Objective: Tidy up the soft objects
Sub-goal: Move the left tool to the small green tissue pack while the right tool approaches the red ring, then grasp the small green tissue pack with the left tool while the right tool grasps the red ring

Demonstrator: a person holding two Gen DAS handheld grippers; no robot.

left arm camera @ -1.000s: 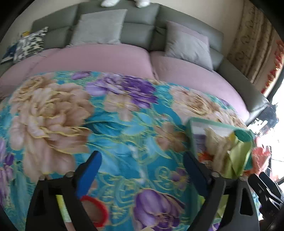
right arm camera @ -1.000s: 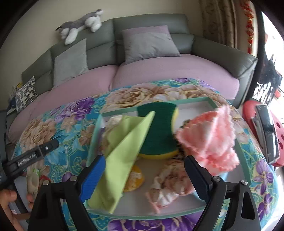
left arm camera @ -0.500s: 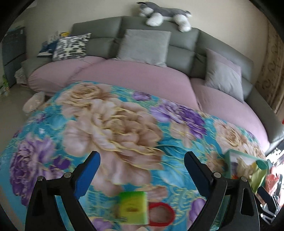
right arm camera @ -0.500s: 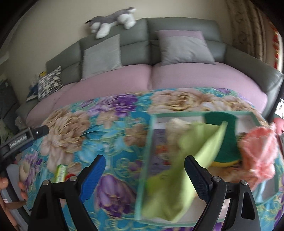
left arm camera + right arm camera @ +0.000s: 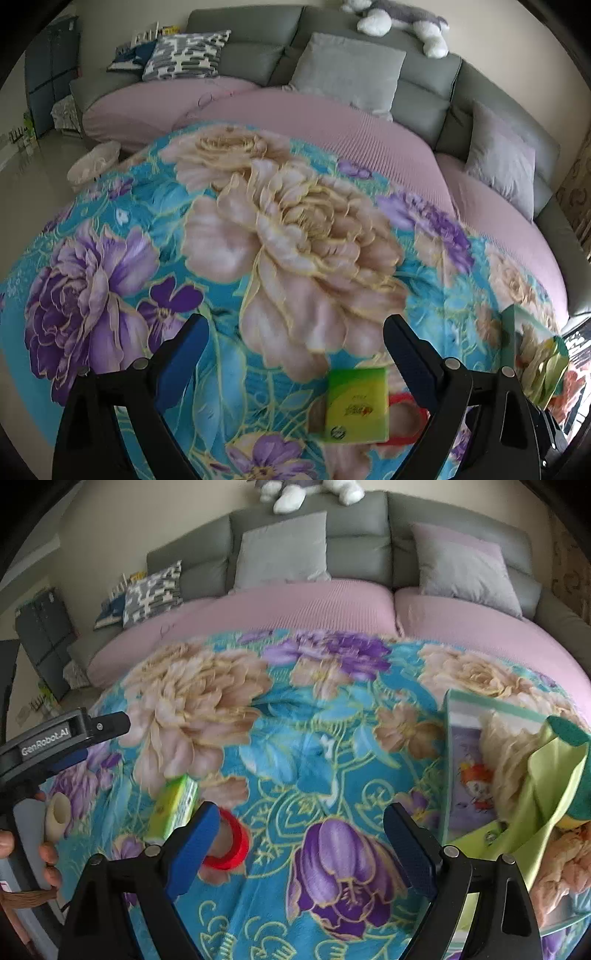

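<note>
floral blanket (image 5: 295, 738) bears tray (image 5: 448, 768) of cloths (image 5: 546, 794) (both grippers' fingers (image 5: 192, 838) apart, empty).

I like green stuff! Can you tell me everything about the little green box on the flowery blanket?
The green box is a small, flat rectangular packet, bright green fading to yellow, with a red mark and a round logo on its face. It looks like thin card or a wrapped pack; the print is too blurred to read. It lies flat on the blanket, closed. A red ring sits right beside it, seemingly touching its edge. Neither gripper holds it; in the left wrist view it lies between the open left gripper fingers, untouched.
</note>
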